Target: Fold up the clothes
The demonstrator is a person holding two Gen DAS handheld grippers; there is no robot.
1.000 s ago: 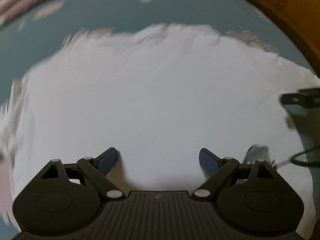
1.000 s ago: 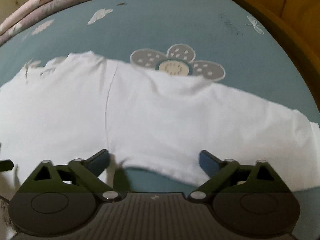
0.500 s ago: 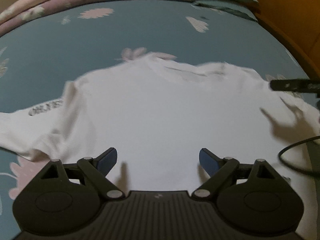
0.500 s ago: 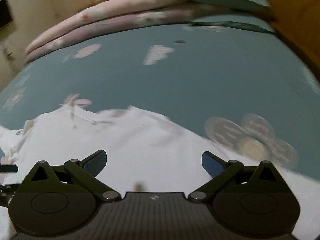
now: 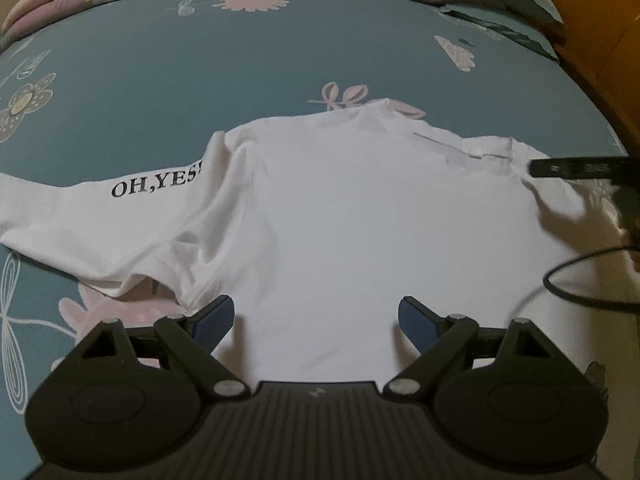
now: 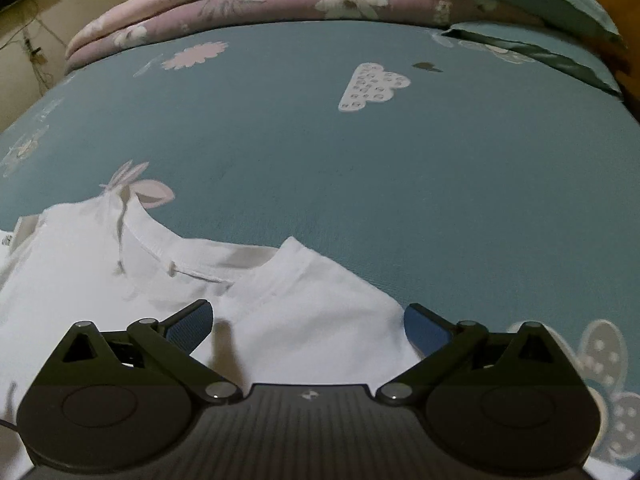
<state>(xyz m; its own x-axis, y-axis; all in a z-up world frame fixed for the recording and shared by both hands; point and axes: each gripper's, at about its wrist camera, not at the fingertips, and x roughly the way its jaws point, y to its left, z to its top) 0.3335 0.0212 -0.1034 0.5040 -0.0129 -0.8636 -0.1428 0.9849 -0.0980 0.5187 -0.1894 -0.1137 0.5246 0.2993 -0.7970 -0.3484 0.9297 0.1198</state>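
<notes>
A white long-sleeved shirt [image 5: 340, 216] lies spread flat on the blue bedsheet, its left sleeve [image 5: 92, 208] stretched out and printed "OH,YES". My left gripper [image 5: 316, 318] hovers open over the shirt's body, nothing between its blue pads. In the right wrist view, the collar with a small button [image 6: 172, 269] and the right shoulder [image 6: 320, 296] of the shirt [image 6: 100, 280] lie just ahead. My right gripper [image 6: 308, 318] is open above that shoulder and holds nothing. Part of the right gripper's black frame [image 5: 580, 168] shows at the right edge of the left wrist view.
The blue flower-patterned bedsheet [image 6: 360, 180] stretches far beyond the shirt. Folded pink and mauve quilts [image 6: 240, 4] and teal pillows [image 6: 532, 8] are stacked along the far edge. A wooden bed frame [image 5: 600, 40] runs on the right. A black cable [image 5: 576, 280] loops over the shirt.
Both grippers have drawn back and tilted up from close over the cloth, so the whole shirt and the far bed came into view. Both stayed open and empty.
</notes>
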